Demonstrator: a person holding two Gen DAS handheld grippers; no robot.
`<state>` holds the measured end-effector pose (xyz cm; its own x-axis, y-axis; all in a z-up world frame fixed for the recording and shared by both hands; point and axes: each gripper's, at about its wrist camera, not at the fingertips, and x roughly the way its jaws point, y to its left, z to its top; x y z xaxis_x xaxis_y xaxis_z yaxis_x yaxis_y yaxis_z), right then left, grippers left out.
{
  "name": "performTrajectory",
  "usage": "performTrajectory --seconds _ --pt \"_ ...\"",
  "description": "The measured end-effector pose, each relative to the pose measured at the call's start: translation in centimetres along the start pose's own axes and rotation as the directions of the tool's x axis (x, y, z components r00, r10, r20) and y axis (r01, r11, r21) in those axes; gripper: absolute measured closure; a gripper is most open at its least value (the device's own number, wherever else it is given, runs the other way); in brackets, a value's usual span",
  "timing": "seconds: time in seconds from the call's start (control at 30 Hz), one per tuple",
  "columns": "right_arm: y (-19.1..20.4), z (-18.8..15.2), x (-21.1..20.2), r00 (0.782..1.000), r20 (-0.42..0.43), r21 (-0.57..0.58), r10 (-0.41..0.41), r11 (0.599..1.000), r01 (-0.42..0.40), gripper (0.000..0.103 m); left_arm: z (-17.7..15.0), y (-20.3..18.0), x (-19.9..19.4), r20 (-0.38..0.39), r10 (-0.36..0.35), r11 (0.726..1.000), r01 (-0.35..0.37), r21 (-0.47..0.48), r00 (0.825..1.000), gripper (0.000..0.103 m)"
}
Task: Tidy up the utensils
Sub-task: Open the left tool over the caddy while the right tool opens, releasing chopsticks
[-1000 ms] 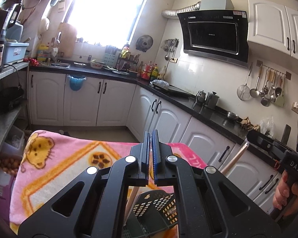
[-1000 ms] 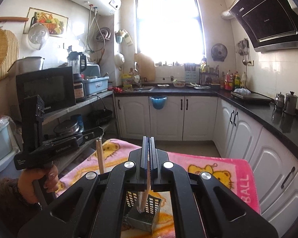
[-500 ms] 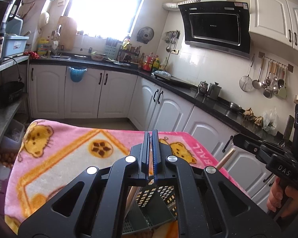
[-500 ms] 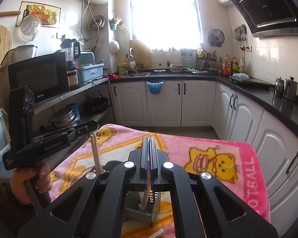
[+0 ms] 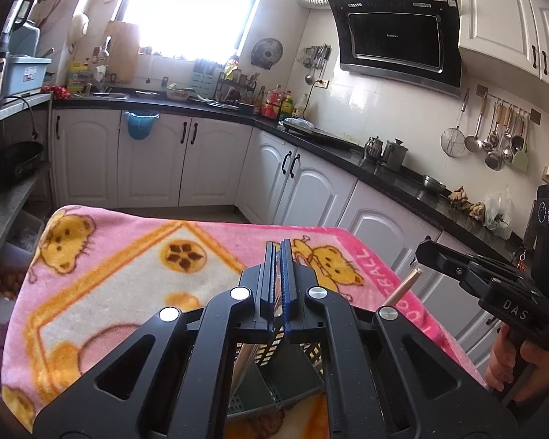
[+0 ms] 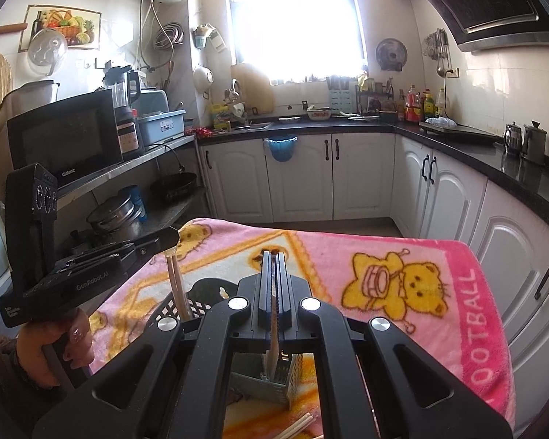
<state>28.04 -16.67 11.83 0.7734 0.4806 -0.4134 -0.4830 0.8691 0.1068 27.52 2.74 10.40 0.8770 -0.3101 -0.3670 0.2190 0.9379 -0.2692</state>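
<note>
Chopsticks fill both of your tongs: your left tongs are clamped on a pale pair of chopsticks that hangs down into the dark slotted utensil holder just below, and your right tongs are clamped on another chopstick whose lower end sits inside the grey-green compartment of the same holder. Nearest you in the right wrist view, a loose pair of chopsticks lies on the blanket beside the holder's base. Your right hand wraps the handle at the right edge of the left view, and your left hand holds its handle at the lower left of the right view. The holder stands on a table covered by a pink cartoon-bear blanket. Beyond it run white kitchen cabinets under a black counter, with a bright window at the far wall
</note>
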Motion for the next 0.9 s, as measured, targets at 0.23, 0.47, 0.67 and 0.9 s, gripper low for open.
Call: performTrajectory --seconds 0.23,0.47,0.67,0.9 --pt "-0.3 -0.5 -0.3 1.000 -0.005 0.011 -0.006 1.000 0.006 0.100 -0.5 0.1 -0.4 -0.003 0.010 1.000 -0.010 -0.003 1.000 0.102" --pt "-0.2 -0.9 -1.1 1.000 0.001 0.013 -0.016 1.000 0.016 0.083 -1.0 0.6 -1.1 -0.008 0.026 1.000 -0.026 -0.013 1.000 0.091" --pt "0.1 -1.4 -2.5 0.999 0.012 -0.004 -0.030 1.000 0.031 0.072 -1.3 0.9 -2.3 0.004 0.037 0.999 -0.037 -0.027 0.999 0.074" --pt "0.5 -1.9 -4.1 0.998 0.030 -0.027 -0.051 0.998 0.051 0.060 -1.5 0.9 -4.0 0.027 0.054 0.998 -0.053 -0.031 0.998 0.053"
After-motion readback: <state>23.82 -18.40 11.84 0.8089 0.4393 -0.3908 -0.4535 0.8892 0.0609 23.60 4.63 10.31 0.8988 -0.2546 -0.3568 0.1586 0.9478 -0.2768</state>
